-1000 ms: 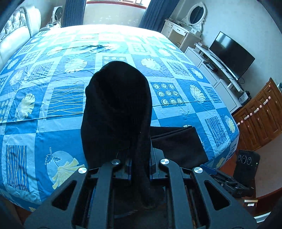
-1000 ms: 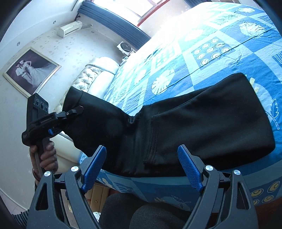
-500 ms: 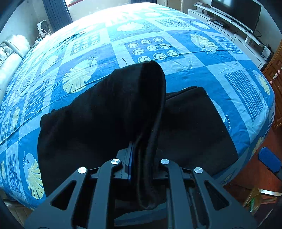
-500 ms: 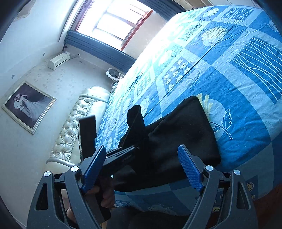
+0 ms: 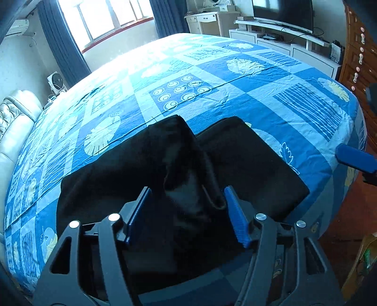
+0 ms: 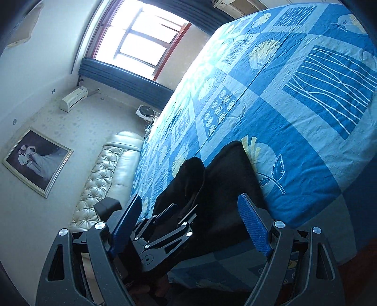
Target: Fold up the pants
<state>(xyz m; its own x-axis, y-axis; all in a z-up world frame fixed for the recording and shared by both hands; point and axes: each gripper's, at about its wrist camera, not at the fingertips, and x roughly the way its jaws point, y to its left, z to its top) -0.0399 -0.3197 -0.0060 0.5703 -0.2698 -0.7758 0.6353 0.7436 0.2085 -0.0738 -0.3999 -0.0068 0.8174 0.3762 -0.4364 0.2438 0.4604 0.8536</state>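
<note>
**Black pants at the near edge of the bed, both grippers spread**

One pair of black pants (image 5: 247, 164) is seen lying on the blue patterned bedspread (image 5: 235, 89), close to the near edge of the bed. A raised fold of the fabric (image 5: 179, 150) is bunched up between the blue pads (image 5: 139, 211) of the left gripper (image 5: 186, 200), whose jaws are held apart and are not pressed on the cloth. The flatter part of the pants is spread to the right, ending short of the bed's rounded corner.

In the right wrist view, the right gripper (image 6: 190, 211) is likewise held wide, nothing being pinched; the left gripper's black frame (image 6: 165, 230) is seen between its fingers, over the pants (image 6: 223, 179).

Beyond the pants, a wide stretch of bedspread is left uncovered up to the far edge. One window (image 5: 113, 16), one television (image 5: 282, 11), one padded headboard (image 6: 106, 179) and one framed picture (image 6: 37, 162) are counted around the bed.
</note>
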